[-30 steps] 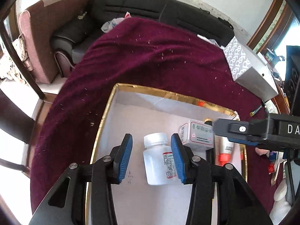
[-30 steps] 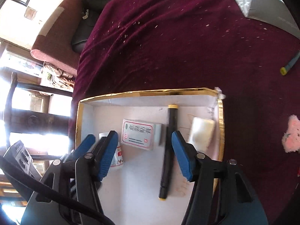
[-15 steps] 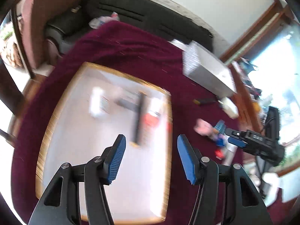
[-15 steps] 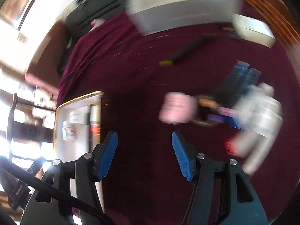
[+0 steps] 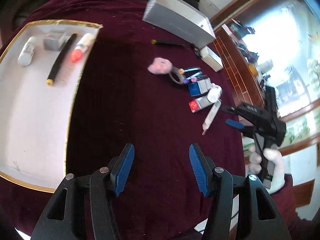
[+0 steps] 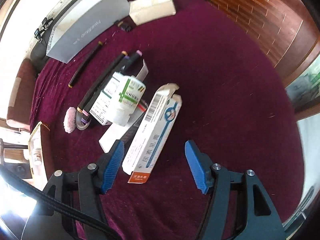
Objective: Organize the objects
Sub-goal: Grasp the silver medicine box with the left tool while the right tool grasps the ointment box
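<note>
The left gripper (image 5: 161,170) is seen with its jaws apart and nothing between them, above bare maroon cloth (image 5: 128,100); the jaws have lately been opening. The tray (image 5: 36,120), gold-rimmed, lies at 9 o'clock in the left view, and within it, toward 10 o'clock, a white bottle (image 5: 27,51), a grey box (image 5: 53,40), a black pen (image 5: 61,57) and a white tube with a red cap (image 5: 82,47) are laid side by side. A cluster of loose items is noted at 2 o'clock on the cloth: a pink puff (image 5: 160,66), small cartons (image 5: 198,85) and a long carton (image 5: 212,116). The right gripper (image 6: 154,165) is likewise spread and has been widening; the long carton (image 6: 154,134) lies between its fingers, close to the left pad, but whether it is touched cannot be told. At 11 o'clock of that carton, a labelled bottle (image 6: 126,98) is seen resting on other cartons, with two black pens (image 6: 104,80) alongside and a third pen (image 6: 86,64) apart. A large grey box (image 6: 88,24) stands at 11 o'clock beyond.
</note>
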